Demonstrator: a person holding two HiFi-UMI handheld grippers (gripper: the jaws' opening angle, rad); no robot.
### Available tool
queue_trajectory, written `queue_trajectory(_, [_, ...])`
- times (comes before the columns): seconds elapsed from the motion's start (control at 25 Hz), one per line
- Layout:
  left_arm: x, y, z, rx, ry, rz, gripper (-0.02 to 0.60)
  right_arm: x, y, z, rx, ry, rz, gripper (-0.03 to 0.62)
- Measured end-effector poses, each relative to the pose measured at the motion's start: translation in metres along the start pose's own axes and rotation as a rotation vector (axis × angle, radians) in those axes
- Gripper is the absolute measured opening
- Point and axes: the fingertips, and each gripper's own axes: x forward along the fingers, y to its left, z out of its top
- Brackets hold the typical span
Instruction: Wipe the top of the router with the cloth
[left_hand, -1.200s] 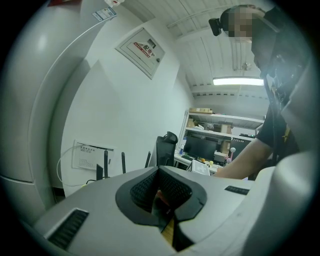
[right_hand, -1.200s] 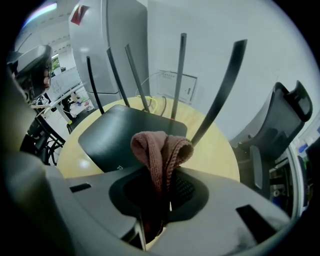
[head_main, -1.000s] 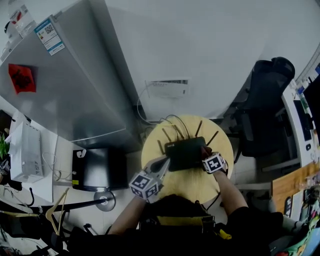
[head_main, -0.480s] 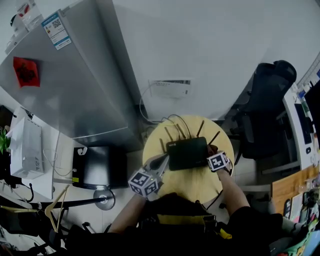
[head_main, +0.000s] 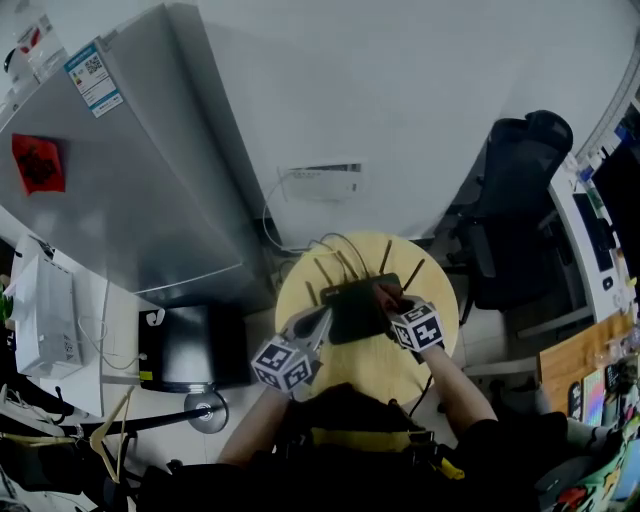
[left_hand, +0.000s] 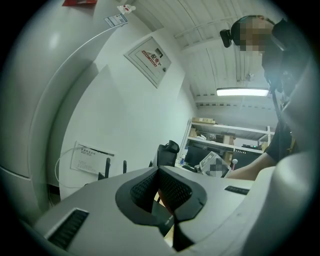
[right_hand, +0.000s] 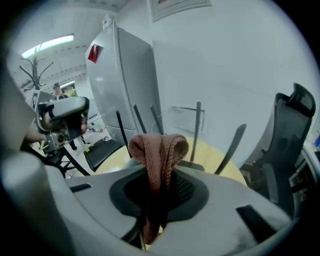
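Observation:
A black router (head_main: 352, 308) with several upright antennas (right_hand: 198, 125) lies on a round yellow table (head_main: 370, 365). My right gripper (head_main: 396, 303) is shut on a folded reddish-brown cloth (right_hand: 159, 150), and the cloth (head_main: 385, 293) rests on the right part of the router's top. My left gripper (head_main: 322, 322) meets the router's left edge. In the left gripper view its jaws stand closed, and the dark router edge (left_hand: 165, 217) shows between them.
A grey fridge (head_main: 130, 170) stands at the left and a black office chair (head_main: 510, 200) at the right of the table. A white wall box (head_main: 322, 182) with cables sits behind the table, and a black box (head_main: 190, 345) sits on the floor at the left.
The head camera has shifted a little. My right gripper has slid the cloth slightly leftward over the router's top. The left gripper stays at the router's left edge.

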Motion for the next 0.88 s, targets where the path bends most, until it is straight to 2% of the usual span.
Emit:
queue_trajectory(0.16, [-0.003,0.005,0.002,0.002,-0.013,0.001,-0.003,-0.003,0.035,0.02,-0.091,-0.039,0.1,0.063])
queue_trajectory(0.44, [-0.025,0.02,0.009,0.002,-0.038,0.079,-0.003,0.021,0.058,0.027,-0.302,0.016,0.151,0.063])
queue_trajectory(0.52, [-0.034,0.025,0.008,0.003,-0.038,0.112,-0.003,0.03,0.067,0.032,-0.446,0.036,0.136,0.063])
queue_trajectory(0.64, [-0.049,0.032,0.009,0.003,-0.037,0.162,-0.003,0.044,0.079,0.044,-0.741,0.07,0.064,0.063])
queue_trajectory(0.72, [-0.06,0.036,0.009,0.009,-0.038,0.198,-0.003,0.06,0.082,0.047,-0.894,0.098,0.026,0.063])
queue_trajectory(0.88, [-0.08,0.042,0.008,0.015,-0.031,0.265,-0.003,0.095,0.08,0.052,-1.056,0.168,-0.031,0.063])
